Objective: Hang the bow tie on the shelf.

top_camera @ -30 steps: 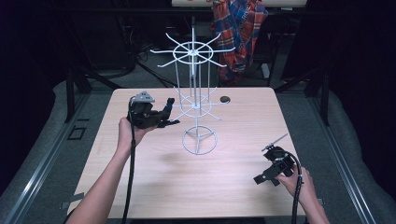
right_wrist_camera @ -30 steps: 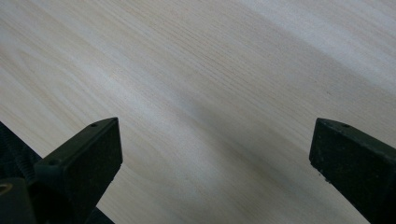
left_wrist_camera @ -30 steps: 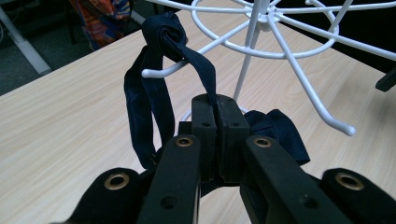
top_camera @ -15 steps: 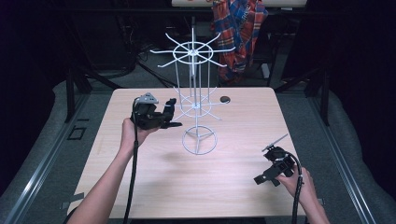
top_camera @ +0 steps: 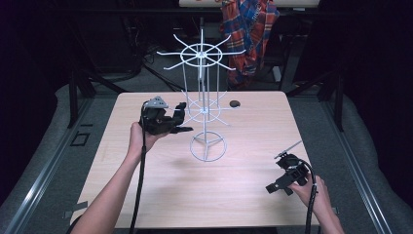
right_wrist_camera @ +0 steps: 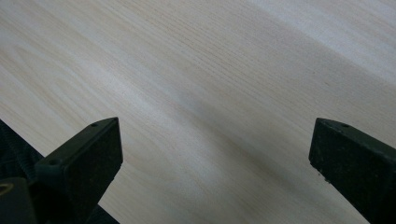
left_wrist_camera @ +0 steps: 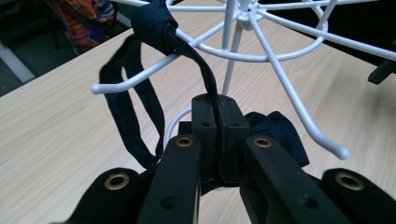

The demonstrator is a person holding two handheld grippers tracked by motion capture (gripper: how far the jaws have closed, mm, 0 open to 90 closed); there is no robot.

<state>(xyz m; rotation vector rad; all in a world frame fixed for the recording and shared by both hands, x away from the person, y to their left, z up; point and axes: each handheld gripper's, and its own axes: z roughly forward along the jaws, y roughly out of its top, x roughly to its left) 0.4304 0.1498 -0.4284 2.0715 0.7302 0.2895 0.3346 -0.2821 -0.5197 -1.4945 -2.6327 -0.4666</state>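
One pale wood-grain worktop point(top_camera: 160, 190) under a white wire rack point(top_camera: 201, 97) with hooked arms. Hanging step in hand: dark fabric strap point(left_wrist_camera: 154, 28) looped over a rack arm, pinched in clenched left gripper point(left_wrist_camera: 217, 135). Next, probably: release and withdraw without snagging. Right gripper point(right_wrist_camera: 210, 158) spread wide, empty, above bare worktop.

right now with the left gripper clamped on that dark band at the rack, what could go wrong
The left gripper pinches only a thin strand of the dark band, which is looped over a hook of the white wire rack. Pulling might tip the light rack or let the strand slip. The right gripper rests open far away, so nothing steadies the base.
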